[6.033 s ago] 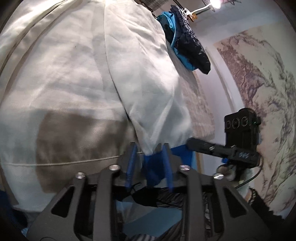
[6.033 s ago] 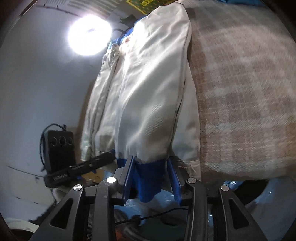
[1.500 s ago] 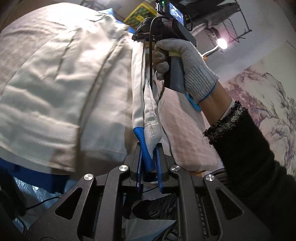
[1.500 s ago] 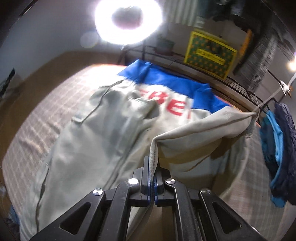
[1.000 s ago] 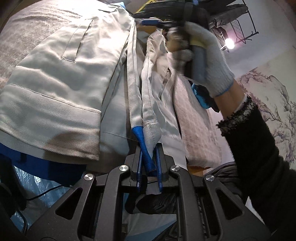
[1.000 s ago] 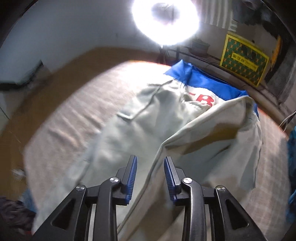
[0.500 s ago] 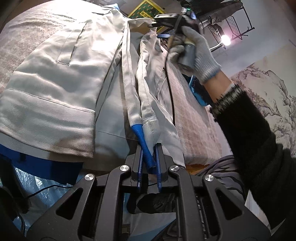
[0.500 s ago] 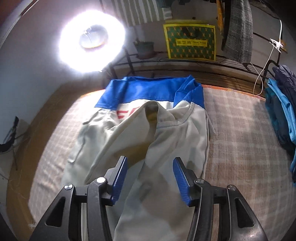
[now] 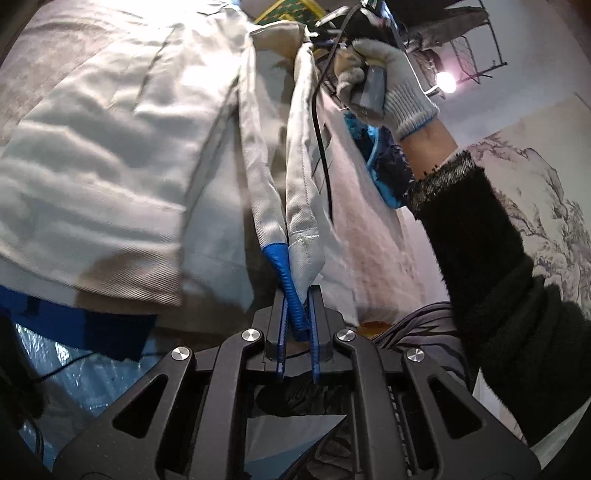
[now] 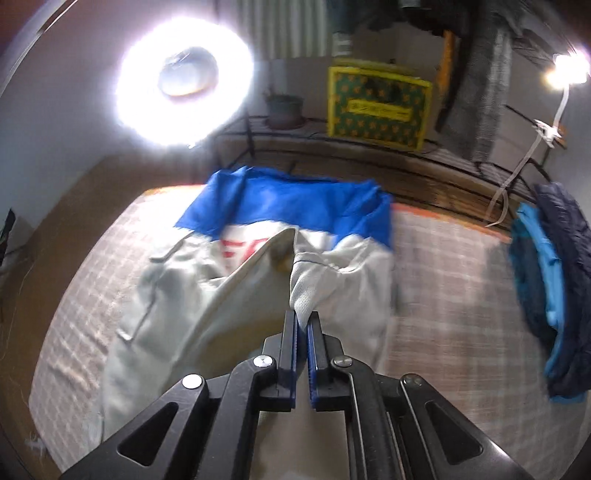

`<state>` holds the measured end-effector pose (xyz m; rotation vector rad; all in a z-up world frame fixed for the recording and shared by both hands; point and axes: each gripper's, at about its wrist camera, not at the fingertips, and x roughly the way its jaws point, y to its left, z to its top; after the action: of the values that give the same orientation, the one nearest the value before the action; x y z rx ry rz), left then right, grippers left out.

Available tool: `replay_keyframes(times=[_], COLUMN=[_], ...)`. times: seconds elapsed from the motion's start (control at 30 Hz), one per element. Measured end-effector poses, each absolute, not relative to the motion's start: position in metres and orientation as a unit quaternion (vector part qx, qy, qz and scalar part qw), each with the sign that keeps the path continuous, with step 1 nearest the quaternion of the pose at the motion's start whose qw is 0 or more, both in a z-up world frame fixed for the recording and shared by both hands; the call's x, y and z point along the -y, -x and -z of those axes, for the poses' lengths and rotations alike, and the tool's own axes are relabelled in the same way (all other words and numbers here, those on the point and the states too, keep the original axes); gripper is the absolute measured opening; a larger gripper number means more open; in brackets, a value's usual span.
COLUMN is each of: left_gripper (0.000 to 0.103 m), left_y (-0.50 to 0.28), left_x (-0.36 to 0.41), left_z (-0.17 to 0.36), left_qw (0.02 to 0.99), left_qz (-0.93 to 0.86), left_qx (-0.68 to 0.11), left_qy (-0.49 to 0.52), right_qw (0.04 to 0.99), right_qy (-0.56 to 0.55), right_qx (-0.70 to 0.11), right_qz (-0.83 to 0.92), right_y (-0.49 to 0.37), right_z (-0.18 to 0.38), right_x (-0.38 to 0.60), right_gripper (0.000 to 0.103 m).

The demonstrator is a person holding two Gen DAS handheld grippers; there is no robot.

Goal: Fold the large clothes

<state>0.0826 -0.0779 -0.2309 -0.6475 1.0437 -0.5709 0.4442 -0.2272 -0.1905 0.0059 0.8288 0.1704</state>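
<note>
A large cream jacket (image 10: pixel 207 306) with a blue yoke and red letters lies spread on a plaid bed cover (image 10: pixel 461 295). My left gripper (image 9: pixel 298 301) is shut on the blue-lined cuff end of a long cream sleeve (image 9: pixel 299 166) at the near edge of the bed. The sleeve runs taut up to my right gripper (image 9: pixel 314 35), carried by a gloved hand (image 9: pixel 388 85). In the right wrist view my right gripper (image 10: pixel 302 325) is shut on a raised fold of cream fabric near the jacket's shoulder. The jacket's body (image 9: pixel 110 147) lies flat to the left of the sleeve.
A bright ring light (image 10: pixel 184 81) and a yellow-green box (image 10: pixel 376 107) on a dark rack stand beyond the bed. Blue and navy clothes (image 10: pixel 546 280) lie at the bed's right side. A painted wall hanging (image 9: pixel 546 192) is on the right, blue plastic sheeting (image 9: pixel 85 376) below the bed edge.
My right gripper let go of the jacket edge, opened wide, swung toward the far end and closed on a fabric fold. The left gripper kept its hold on the cuff and stayed put.
</note>
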Motion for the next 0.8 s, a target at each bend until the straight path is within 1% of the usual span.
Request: replay_keyframes(times=[0.2,0.3,0.33,0.37,0.5,0.6,0.7,0.8], left_gripper=[0.008,0.008,0.008,0.008,0.008,0.008,0.008,0.008], left_y=[-0.074,-0.072,-0.071,-0.071,-0.065,-0.060,-0.055,-0.059], left_x=[0.070,0.073,0.073,0.074,0.071,0.070,0.065,0.065], left_z=[0.234,0.231,0.230,0.229,0.222,0.210,0.195,0.185], left_qw=[0.786,0.790,0.790,0.789,0.795,0.803,0.814,0.821], left_qz=[0.246,0.248,0.249,0.249,0.247,0.252,0.258,0.264], left_qx=[-0.488,-0.486,-0.486,-0.487,-0.481,-0.470,-0.455,-0.450], left_qy=[0.290,0.281,0.280,0.278,0.274,0.266,0.253,0.233], right_qw=[0.893,0.889,0.883,0.881,0.889,0.896,0.900,0.900], right_qy=[0.033,0.014,-0.014,-0.038,-0.086,-0.103,-0.100,-0.097], right_qx=[-0.439,-0.440,-0.444,-0.440,-0.399,-0.371,-0.358,-0.359], right_qz=[-0.095,-0.126,-0.150,-0.170,-0.208,-0.224,-0.226,-0.229], right_y=[-0.462,-0.458,-0.455,-0.452,-0.414,-0.368,-0.317,-0.260], right_z=[0.243,0.245,0.240,0.232,0.188,0.157,0.143,0.145], right_x=[0.178,0.187,0.196,0.205,0.238,0.272,0.298,0.316], right_gripper=[0.003,0.015,0.028,0.036,0.036,0.035,0.035,0.035])
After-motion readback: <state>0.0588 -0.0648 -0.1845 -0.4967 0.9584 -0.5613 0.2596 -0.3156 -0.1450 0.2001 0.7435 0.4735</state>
